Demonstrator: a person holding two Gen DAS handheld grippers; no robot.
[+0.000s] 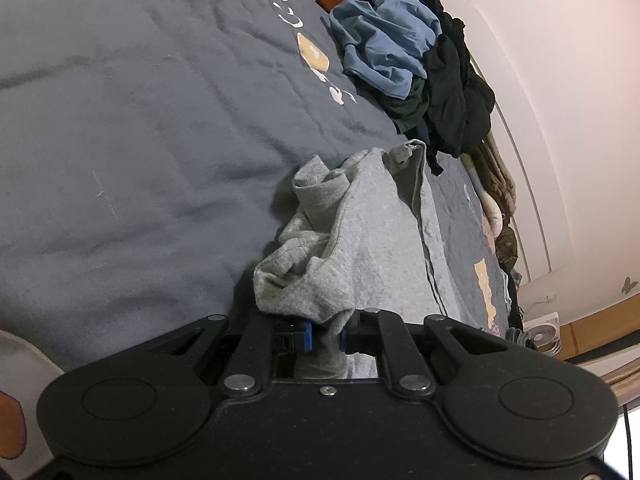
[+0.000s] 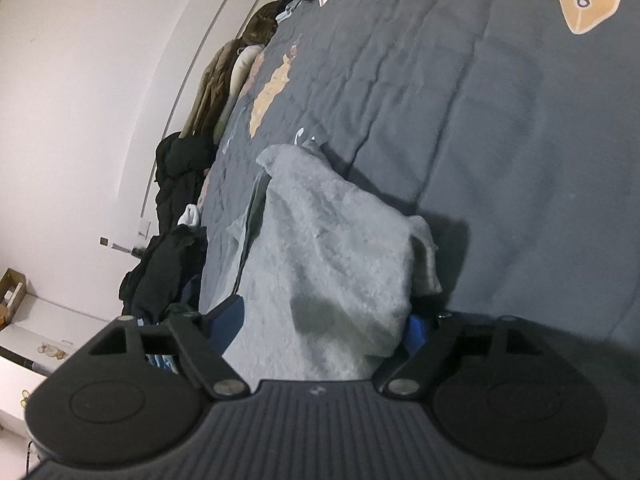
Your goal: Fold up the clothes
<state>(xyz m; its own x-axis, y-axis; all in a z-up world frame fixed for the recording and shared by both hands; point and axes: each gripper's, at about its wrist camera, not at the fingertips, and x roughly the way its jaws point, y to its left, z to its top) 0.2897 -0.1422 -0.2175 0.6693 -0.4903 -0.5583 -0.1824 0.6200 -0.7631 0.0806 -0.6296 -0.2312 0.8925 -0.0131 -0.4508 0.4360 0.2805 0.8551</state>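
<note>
Left claw (image 1: 326, 336) clamped on the grey garment (image 1: 360, 240) edge. Right claw (image 2: 324, 328) jaws apart, cloth between them, unpinched. Garment rumpled on the bed quilt (image 1: 140, 120), nearer than the clothes pile (image 1: 400, 52). Risk: one-sided hold drags cloth askew, fold bunches.

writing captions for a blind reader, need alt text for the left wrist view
The left tongs are shut on a bunched edge of a grey sweatshirt that lies crumpled on a dark blue bedspread. Further along the bed, by a pale wall, sits a pile of clothes with a light blue garment on top of dark ones.
</note>
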